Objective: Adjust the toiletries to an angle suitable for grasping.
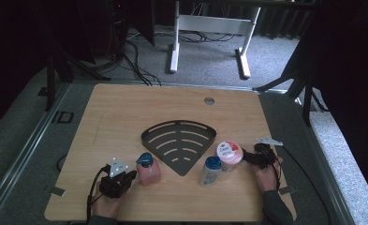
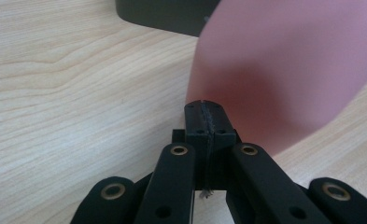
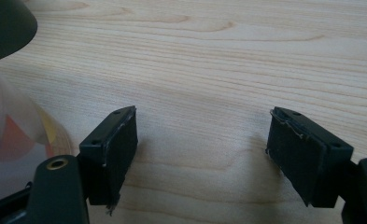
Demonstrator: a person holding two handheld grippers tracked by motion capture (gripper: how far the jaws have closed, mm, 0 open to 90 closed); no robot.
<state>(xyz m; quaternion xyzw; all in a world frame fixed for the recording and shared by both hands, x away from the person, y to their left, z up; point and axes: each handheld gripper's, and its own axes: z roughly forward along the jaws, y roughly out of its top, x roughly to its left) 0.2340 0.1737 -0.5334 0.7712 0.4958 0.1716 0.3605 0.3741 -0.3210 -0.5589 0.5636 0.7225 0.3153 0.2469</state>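
A pink bottle [image 1: 149,172] with a blue pump top stands left of a dark fan-shaped slotted rack [image 1: 179,143]. My left gripper [image 1: 131,176] is just left of it. In the left gripper view the gripper [image 2: 204,108] is shut on nothing, its tips right at the pink bottle [image 2: 288,65]. A pink jar [image 1: 229,155] with a white lid stands by the rack's right side, and a pale bottle [image 1: 210,170] with a blue cap is in front of it. My right gripper [image 1: 247,157] sits just right of the jar. It [image 3: 202,140] is open over bare wood, the jar [image 3: 8,135] at its left.
The wooden table [image 1: 125,112] has a round cable hole [image 1: 209,101] at the back. The rack's dark edge shows in both gripper views [image 2: 167,14] [image 3: 3,23]. Beyond the table are a white desk frame [image 1: 209,28], stands and cables on grey carpet.
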